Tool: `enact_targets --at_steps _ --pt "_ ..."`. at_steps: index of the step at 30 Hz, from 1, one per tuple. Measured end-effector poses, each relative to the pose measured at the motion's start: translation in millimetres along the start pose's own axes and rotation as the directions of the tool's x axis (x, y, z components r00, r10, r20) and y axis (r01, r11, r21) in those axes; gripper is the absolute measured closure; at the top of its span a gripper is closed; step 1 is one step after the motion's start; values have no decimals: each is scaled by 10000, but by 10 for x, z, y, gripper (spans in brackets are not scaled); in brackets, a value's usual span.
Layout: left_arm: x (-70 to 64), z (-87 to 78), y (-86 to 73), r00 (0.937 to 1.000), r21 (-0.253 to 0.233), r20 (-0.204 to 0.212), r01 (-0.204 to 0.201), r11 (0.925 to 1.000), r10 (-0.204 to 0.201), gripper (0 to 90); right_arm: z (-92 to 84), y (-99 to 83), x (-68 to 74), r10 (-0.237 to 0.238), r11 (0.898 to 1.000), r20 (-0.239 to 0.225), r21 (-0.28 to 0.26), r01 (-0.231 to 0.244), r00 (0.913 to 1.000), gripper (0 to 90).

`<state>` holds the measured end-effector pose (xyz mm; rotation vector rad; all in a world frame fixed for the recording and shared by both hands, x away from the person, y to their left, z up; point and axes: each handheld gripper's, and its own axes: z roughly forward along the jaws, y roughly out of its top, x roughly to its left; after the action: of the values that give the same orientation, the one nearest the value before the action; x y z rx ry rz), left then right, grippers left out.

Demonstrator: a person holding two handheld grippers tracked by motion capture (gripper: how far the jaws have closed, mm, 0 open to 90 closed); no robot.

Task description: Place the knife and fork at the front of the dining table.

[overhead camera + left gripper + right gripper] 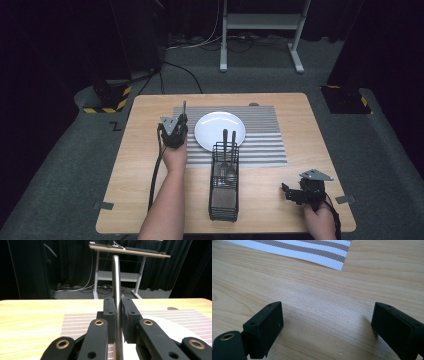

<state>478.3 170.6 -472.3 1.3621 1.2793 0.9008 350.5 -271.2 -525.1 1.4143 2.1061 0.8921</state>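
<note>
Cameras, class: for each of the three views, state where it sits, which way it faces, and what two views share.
High view: above the table, looking forward and down; both forearms enter below.
Left gripper view: on the left gripper, level, facing the far desk; fingers clamp a metal utensil.
Right gripper view: on the right gripper, facing down at wood, fingers apart.
Shared: the striped placemat.

No readable text, brand or nr anywhere. Only sign-like marks: a black Z-shaped tape mark (116, 126) on the floor (75, 150), plus yellow/black hazard stripes (107, 106) at a stand's base.
</note>
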Motion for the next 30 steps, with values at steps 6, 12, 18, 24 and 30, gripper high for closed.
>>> enact_targets --at_steps 6,12,18,24,30 --pt "26 103 -54 9994 100 -173 311 9995 -309 829 -2 -1 1 11 10000 2 8 -11 10000 103" --pt "64 199 -86 9983 403 -311 505 9979 -493 829 -3 -3 2 15 10000 19 4 -15 10000 103" --pt "98 299 -90 9972 801 -488 597 9950 -559 830 -3 -3 1 18 10000 -12 -4 -18 10000 104" --pt "116 360 -133 9971 1089 -602 526 9927 -462 828 -5 -5 1 15 10000 -8 -10 -15 10000 104" --pt "96 434 -148 9981 1435 -553 335 9891 -258 828 -6 -6 1 -40 10000 -60 -17 40 10000 106"
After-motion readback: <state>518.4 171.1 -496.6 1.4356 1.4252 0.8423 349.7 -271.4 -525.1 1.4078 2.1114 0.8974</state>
